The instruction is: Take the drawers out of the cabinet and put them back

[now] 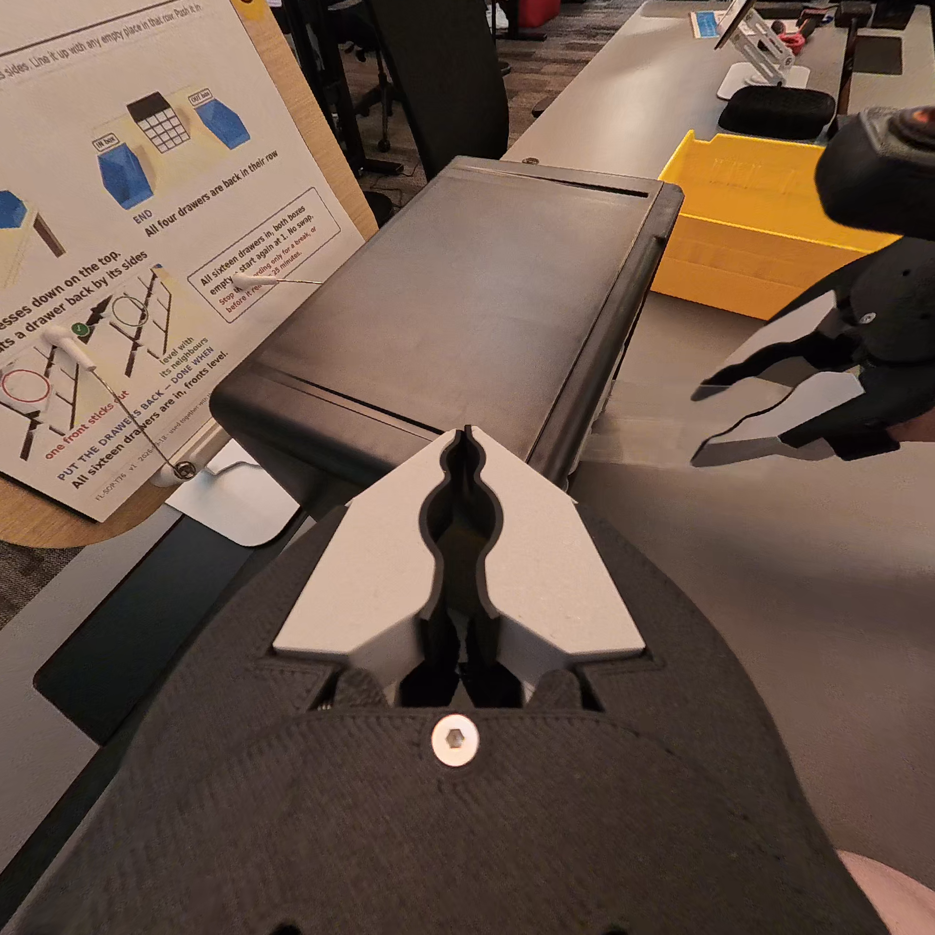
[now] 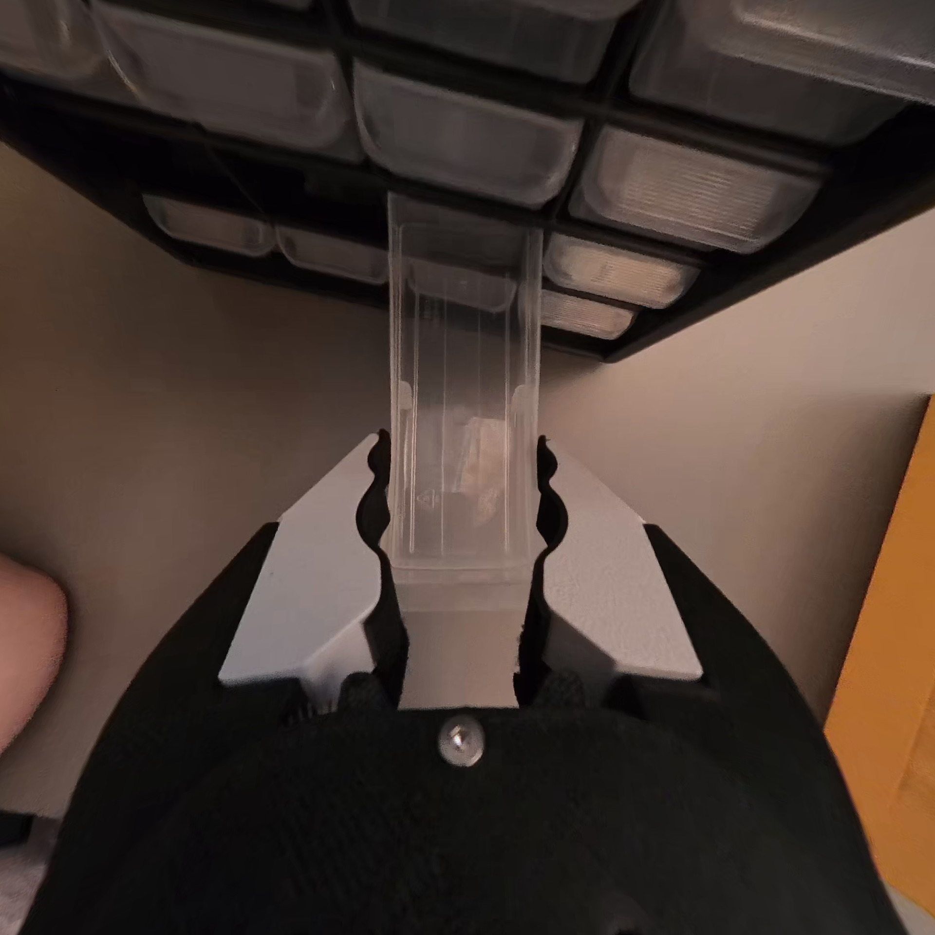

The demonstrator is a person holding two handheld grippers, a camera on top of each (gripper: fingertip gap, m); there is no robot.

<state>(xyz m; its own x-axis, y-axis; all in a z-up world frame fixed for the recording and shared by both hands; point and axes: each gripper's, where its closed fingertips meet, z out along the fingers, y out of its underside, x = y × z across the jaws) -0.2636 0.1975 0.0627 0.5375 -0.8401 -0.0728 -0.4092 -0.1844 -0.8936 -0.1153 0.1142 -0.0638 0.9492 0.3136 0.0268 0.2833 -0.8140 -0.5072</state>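
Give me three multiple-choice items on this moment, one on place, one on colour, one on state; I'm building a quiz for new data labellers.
1. Where does the left gripper sit?
A. over the black cabinet's top edge
B. inside the bin
C. on the instruction board

2. What colour is the bin beyond the cabinet?
A. blue
B. yellow
C. red

3. What is the right gripper doing?
A. hanging open and empty
B. shut on nothing
C. gripping a clear drawer by its sides

Answers: 1 A, its shut jaws point across the cabinet top. 2 B, the bin's walls are plainly yellow. 3 C, the jaws press both drawer walls while its far end sits in a cabinet slot.
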